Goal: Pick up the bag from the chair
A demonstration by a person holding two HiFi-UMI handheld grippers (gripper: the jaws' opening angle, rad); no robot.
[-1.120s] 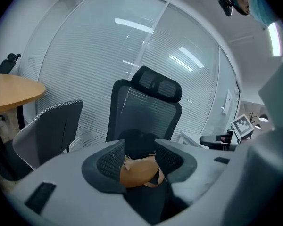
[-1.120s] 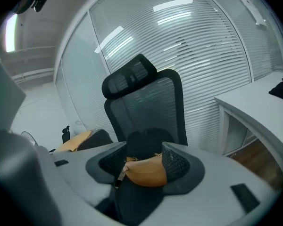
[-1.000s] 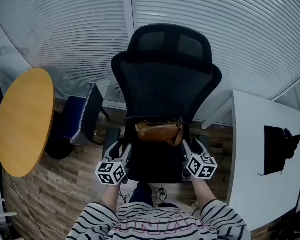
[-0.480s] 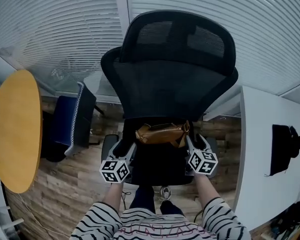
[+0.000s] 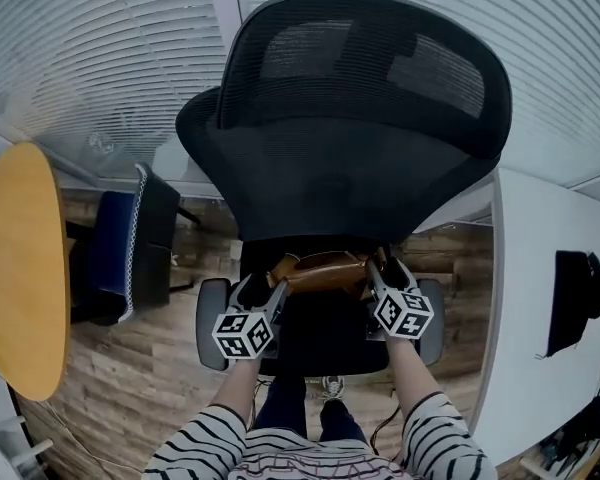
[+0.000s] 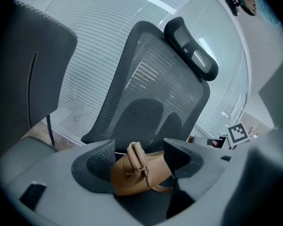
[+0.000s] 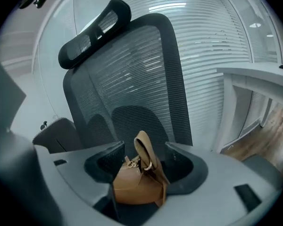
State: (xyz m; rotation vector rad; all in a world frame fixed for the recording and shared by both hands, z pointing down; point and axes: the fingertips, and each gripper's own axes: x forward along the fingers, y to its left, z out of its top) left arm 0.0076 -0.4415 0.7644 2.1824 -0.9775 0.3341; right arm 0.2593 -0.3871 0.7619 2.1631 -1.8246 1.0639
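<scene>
On black chair (image 5: 325, 336), perhaps-leather bag (image 5: 325, 268).

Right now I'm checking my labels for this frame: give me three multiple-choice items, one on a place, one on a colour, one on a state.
1. Where does the bag lie? A on the black chair's seat; B on the round table; C on the white desk.
2. What colour is the bag? A blue; B tan; C white.
3. How do the jaws of the left gripper and the right gripper stand? A shut on the bag; B apart; C shut, empty.
Answers: 1 A, it lies on the seat. 2 B, tan in every view. 3 B, both pairs have just been opening, an end of the bag between each, pads not pressing.
</scene>
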